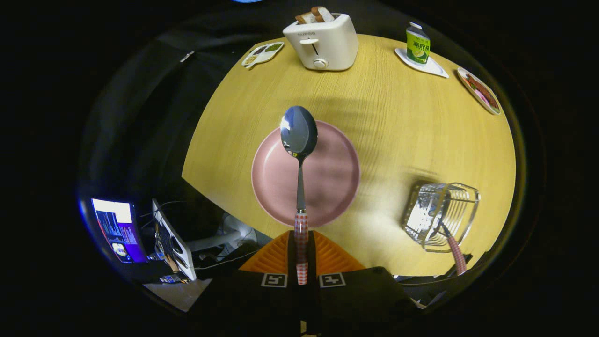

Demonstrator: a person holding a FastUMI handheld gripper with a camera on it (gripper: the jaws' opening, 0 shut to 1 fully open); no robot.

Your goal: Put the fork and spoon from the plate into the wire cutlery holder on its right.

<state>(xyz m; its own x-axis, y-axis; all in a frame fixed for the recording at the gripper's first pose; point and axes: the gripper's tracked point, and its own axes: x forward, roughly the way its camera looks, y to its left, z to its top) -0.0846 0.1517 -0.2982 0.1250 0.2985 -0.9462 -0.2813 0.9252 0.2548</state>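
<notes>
Checkered spoon [299, 140] handle clamped between both fingers of the gripper [302, 255], bowl up over the pink plate [327, 187]. Fork [453, 248] stands in wire cutlery holder [442, 215], right, on desk [398, 117].

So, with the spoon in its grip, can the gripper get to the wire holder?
Probably yes. The gripper is shut on the spoon above the plate; bare table lies between it and the holder.

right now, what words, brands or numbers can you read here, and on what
No text reads surely.
Toaster: front brand mark, too small.
Drink carton: print, too blurred.
Screen: too small.
Tongs, shut on the spoon by its handle: marker patterns, no words.
</notes>
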